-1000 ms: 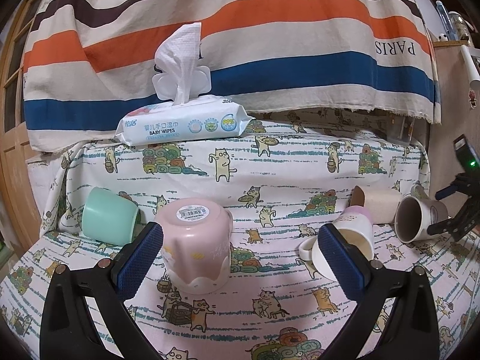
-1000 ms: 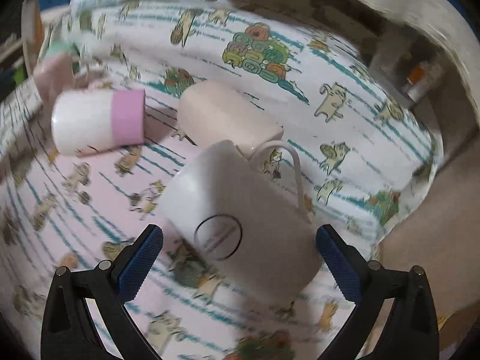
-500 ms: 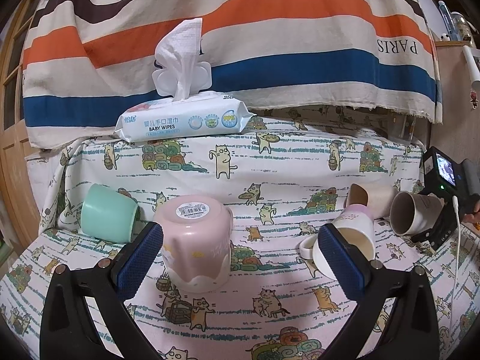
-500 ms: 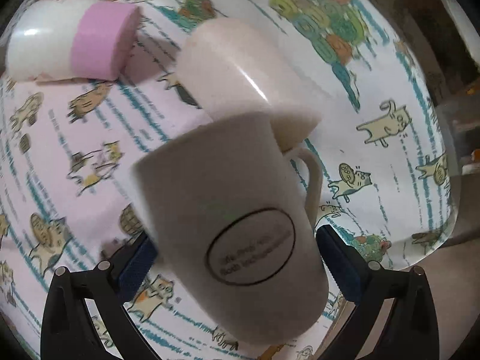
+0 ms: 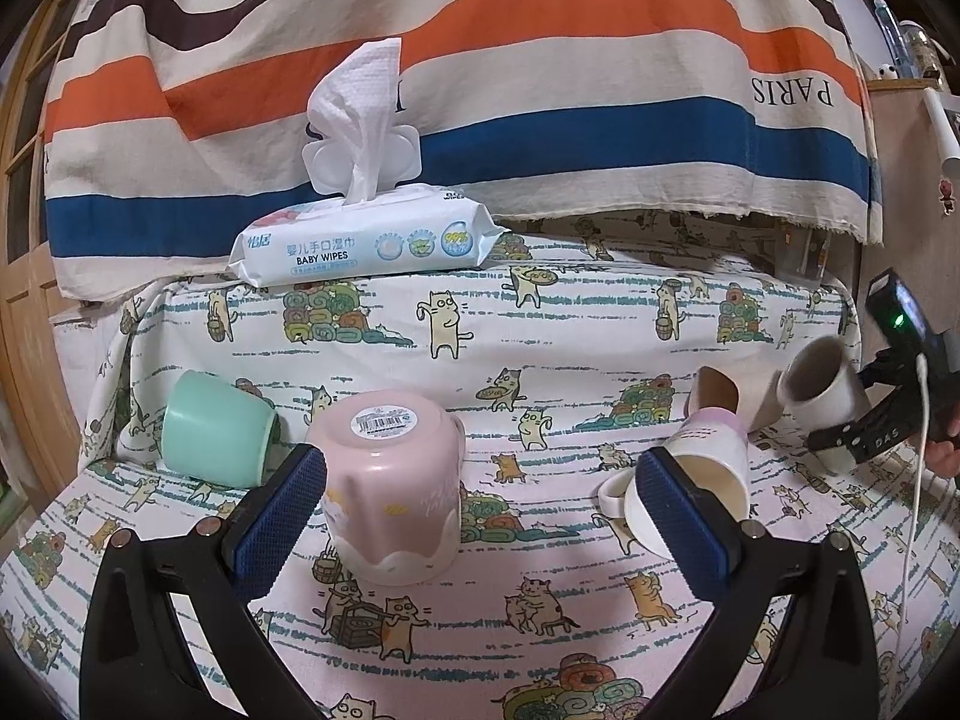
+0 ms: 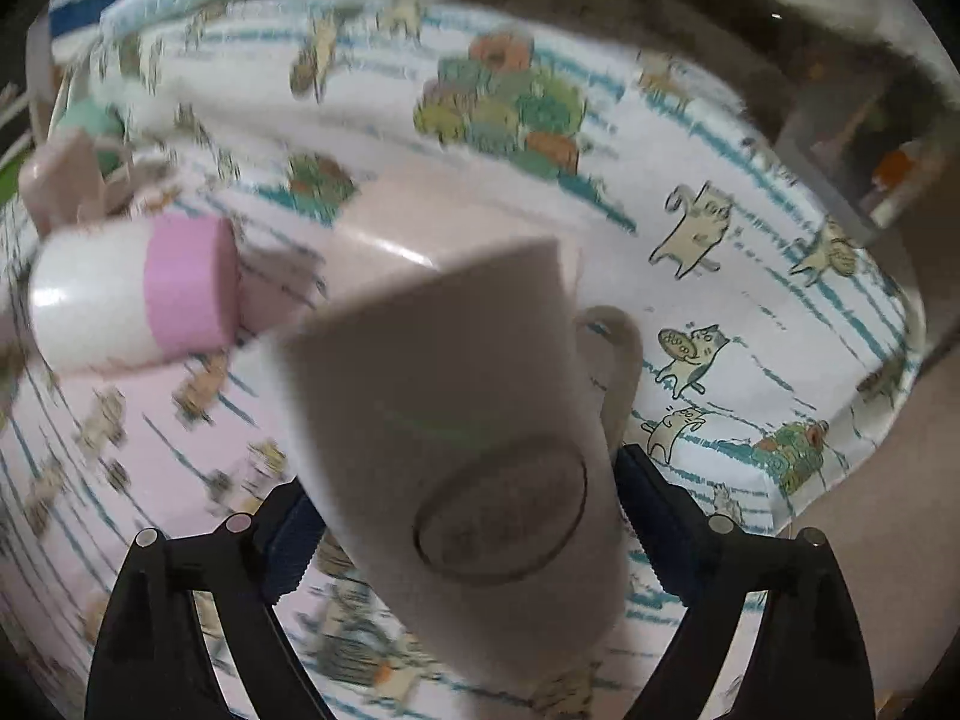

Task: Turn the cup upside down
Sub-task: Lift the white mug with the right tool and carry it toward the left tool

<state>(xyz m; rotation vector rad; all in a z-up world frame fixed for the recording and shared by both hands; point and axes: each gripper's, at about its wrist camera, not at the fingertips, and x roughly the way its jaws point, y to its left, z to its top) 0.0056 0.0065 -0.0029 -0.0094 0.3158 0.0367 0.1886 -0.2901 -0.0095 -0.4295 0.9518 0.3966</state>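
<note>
Right claw (image 6: 468,528) clamped on beige mug (image 6: 456,420), lifted off cloth, left claw (image 5: 486,510) wide, empty

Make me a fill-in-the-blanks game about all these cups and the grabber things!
1. The right gripper is shut on the ____ mug.
2. The pink cup stands upside down, with a ____ sticker on its bottom.
3. The green cup lies on its ____.
4. The left gripper is ____ and holds nothing.

Missing words: white; barcode; side; open
</note>
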